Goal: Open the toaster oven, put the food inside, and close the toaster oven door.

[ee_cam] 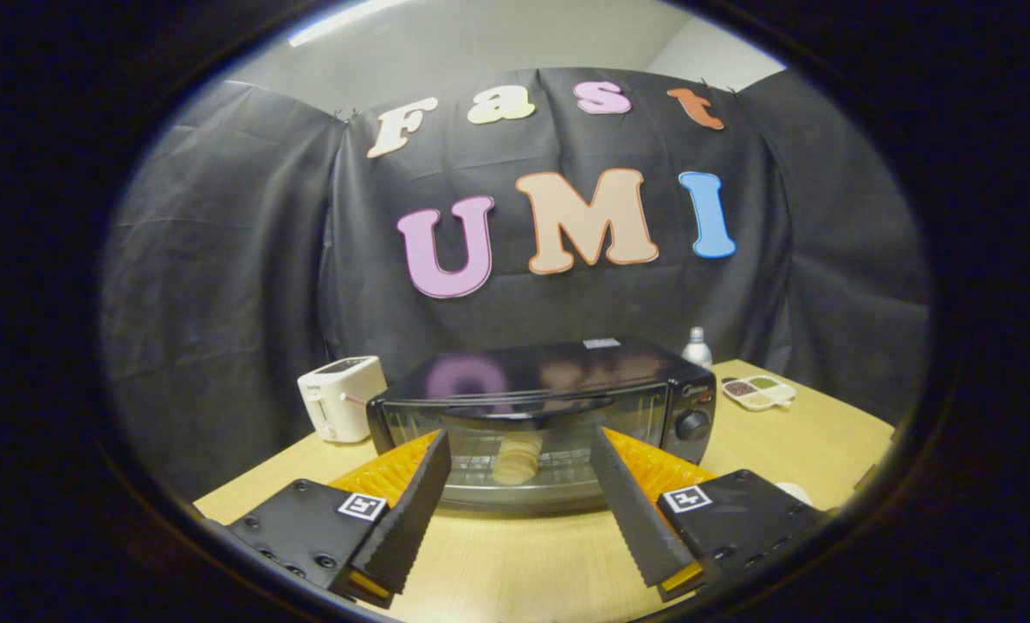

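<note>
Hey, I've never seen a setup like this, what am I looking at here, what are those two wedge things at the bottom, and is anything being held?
This is a wide fisheye picture taken by a camera mounted on a hand-held gripper, a two-finger tool that a person carries. The camera looks forward along the fingers, which are the two wedges at the bottom. They stand apart and hold nothing.

Just beyond them, on a wooden table, sits a black toaster oven. Its glass door appears closed, and pale round food rests on the rack inside. Left of the oven is a small white toaster. To its right is a white divided dish with small portions in it, and behind the oven's right corner stands a bottle. Black cloth forms the booth wall behind.
</note>
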Demonstrator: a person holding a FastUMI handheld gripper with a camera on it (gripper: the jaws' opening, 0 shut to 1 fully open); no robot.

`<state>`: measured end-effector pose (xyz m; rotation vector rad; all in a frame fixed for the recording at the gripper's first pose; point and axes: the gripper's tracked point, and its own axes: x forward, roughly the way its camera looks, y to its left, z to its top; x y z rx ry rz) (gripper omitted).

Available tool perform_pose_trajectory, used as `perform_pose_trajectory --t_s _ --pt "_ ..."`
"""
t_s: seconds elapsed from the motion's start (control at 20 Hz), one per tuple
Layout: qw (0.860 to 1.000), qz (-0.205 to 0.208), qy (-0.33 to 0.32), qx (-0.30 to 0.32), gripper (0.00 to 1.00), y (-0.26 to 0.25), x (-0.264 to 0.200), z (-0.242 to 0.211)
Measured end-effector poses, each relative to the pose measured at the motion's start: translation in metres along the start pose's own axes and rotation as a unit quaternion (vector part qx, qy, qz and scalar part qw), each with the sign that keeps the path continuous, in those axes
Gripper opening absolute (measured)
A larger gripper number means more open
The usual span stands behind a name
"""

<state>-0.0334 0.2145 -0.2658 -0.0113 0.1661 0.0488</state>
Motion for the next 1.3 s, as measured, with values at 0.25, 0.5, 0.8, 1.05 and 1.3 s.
perform_pose_trajectory --t_s 0.25,0.5,0.8,1.05,1.3 --pt "0.999 -0.011 -0.036 -0.011 1.0 -0.006 -0.007 0.035" --pt "0.998 -0.023 -0.052 -0.012 1.0 -0.011 -0.014 0.042" --pt "0.998 -0.02 -0.058 -0.008 1.0 -0.012 -0.02 0.048" --pt "0.998 -0.02 -0.061 -0.003 1.0 -0.014 -0.025 0.049" --pt "0.998 -0.018 -0.062 0.002 1.0 -0.014 -0.03 0.045"
